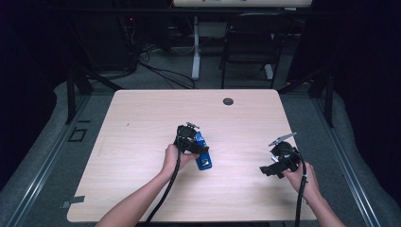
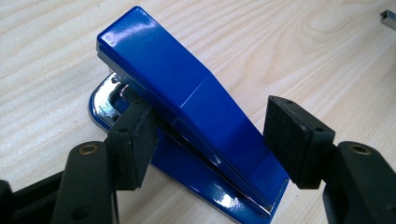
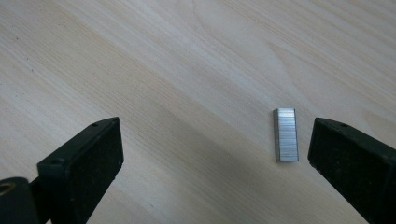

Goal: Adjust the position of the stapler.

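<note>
One blue stapler lies on the tabletop between the left tongs, whose pads straddle it half-wide. Right of the stapler, the right tongs gape wide around one staple strip, just beside one pad.

Glossy blue plastic stapler with shiny chrome base, bright metal staple strip, matt pale wood-grain table

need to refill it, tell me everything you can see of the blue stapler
The blue stapler lies flat on the wooden table, closed. Its top is glossy blue, apparently plastic, above a blue base and shiny chrome metal at the hinge end. The left gripper straddles it: one pad touches its side, the other stands just clear.
</note>
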### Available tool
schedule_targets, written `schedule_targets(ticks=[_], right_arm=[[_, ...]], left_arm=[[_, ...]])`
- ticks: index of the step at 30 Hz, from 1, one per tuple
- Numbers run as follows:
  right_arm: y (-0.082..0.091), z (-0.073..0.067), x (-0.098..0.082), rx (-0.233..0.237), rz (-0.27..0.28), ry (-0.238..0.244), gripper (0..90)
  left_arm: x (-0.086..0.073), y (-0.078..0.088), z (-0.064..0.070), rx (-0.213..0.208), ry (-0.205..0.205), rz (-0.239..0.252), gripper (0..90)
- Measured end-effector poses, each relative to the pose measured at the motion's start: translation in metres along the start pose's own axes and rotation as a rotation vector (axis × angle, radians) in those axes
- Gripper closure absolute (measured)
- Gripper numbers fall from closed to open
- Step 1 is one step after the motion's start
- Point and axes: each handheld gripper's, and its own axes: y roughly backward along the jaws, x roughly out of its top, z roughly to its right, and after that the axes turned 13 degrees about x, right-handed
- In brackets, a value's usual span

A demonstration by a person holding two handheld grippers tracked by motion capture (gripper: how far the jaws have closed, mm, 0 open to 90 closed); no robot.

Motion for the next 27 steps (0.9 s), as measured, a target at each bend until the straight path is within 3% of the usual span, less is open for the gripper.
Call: schedule_targets(ticks=[9,15,27], right_arm=[[-0.0006,-0.0006,0.0003,-0.011,0.0,-0.001,3.0],[-0.0016,-0.0001,0.0002,-0.008,-0.008,0.0,3.1],[-0.0019,0.0002,0.0003,-0.004,-0.011,-0.001,3.2]], left_arm=[[-0.0014,-0.0035,0.0088,0.079,-0.021,0.028,31.6],[-0.0012,-0.0033,0.0086,0.076,-0.022,0.025,31.9],[0.0003,-0.0014,0.0071,0.03,-0.048,-0.001,34.8]])
